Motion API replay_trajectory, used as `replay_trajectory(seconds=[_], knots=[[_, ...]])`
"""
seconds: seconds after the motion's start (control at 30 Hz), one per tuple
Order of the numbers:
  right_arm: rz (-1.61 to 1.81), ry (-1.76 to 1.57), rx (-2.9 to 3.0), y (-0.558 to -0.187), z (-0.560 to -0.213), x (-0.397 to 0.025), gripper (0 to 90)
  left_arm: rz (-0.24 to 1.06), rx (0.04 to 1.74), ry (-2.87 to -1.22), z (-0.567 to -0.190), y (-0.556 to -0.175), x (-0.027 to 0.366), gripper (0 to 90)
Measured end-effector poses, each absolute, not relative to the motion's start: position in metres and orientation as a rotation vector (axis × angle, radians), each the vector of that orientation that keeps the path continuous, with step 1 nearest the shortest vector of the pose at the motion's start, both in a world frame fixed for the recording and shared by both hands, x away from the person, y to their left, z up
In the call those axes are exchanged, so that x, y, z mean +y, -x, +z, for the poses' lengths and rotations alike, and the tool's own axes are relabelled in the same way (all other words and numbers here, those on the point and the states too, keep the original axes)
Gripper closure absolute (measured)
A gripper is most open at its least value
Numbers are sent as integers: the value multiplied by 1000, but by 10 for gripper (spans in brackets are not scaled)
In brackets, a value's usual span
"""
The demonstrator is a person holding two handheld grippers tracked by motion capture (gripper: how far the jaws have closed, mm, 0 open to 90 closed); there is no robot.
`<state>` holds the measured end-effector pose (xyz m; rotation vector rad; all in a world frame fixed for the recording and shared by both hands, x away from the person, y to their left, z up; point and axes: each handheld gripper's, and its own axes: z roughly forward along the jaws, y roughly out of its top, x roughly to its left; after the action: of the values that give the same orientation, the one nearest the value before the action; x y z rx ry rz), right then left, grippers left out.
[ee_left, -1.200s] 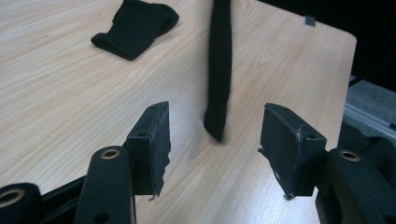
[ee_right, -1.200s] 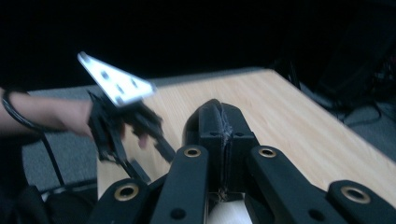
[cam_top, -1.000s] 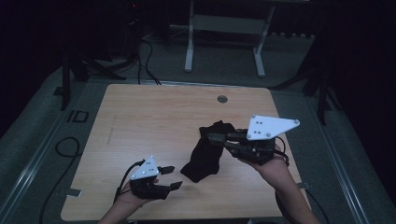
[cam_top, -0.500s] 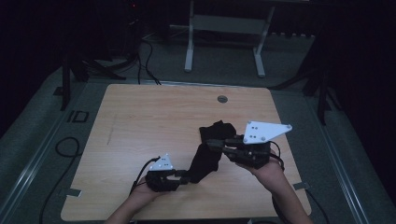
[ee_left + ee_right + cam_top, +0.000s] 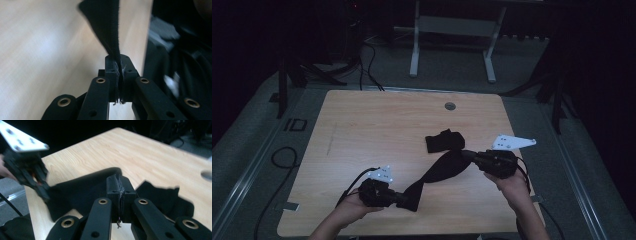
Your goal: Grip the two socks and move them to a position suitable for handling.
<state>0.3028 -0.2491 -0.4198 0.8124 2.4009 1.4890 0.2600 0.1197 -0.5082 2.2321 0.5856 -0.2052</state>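
Note:
A black cloth (image 5: 443, 167) stretches in a band across the near part of the wooden table (image 5: 377, 130), with a bunched part (image 5: 443, 140) lying behind it. My left gripper (image 5: 403, 198) is shut on the cloth's near left end; its own view shows the cloth (image 5: 107, 27) pinched between the jaws (image 5: 119, 75). My right gripper (image 5: 468, 156) is shut on the right end, and the cloth (image 5: 80, 187) spreads beyond its closed jaws (image 5: 119, 187). The left gripper (image 5: 25, 170) also appears at the left of the right gripper view.
A round grommet hole (image 5: 450, 106) sits near the table's far edge. A metal stand (image 5: 452, 30) rises behind the table on the dark floor. Cables (image 5: 277, 155) lie on the floor at the left. The table's far and left parts are bare wood.
My left gripper has moved right and closed on the cloth's near end. Both grippers have since pulled apart, drawing the cloth out into a long band; the right gripper shifted right.

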Motion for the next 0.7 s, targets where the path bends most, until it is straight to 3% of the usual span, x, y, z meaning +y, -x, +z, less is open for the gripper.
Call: replay_trajectory(seconds=[0.2, 0.27, 0.43, 0.57, 0.7], knots=[[1425, -933, 2478, -308, -460, -253, 883, -265, 704, -2300, -526, -279, 124, 864], [1343, -997, 2524, -314, -489, -251, 883, -244, 762, -2307, -538, -289, 124, 862], [1284, -1083, 2529, -329, -515, -253, 883, -201, 778, -2345, -548, -296, 120, 852], [1245, -1112, 2512, -339, -521, -254, 881, -103, 801, -2351, -548, -298, 117, 640], [1228, -1149, 2470, -348, -521, -256, 866, 2, 824, -2319, -542, -295, 117, 555]])
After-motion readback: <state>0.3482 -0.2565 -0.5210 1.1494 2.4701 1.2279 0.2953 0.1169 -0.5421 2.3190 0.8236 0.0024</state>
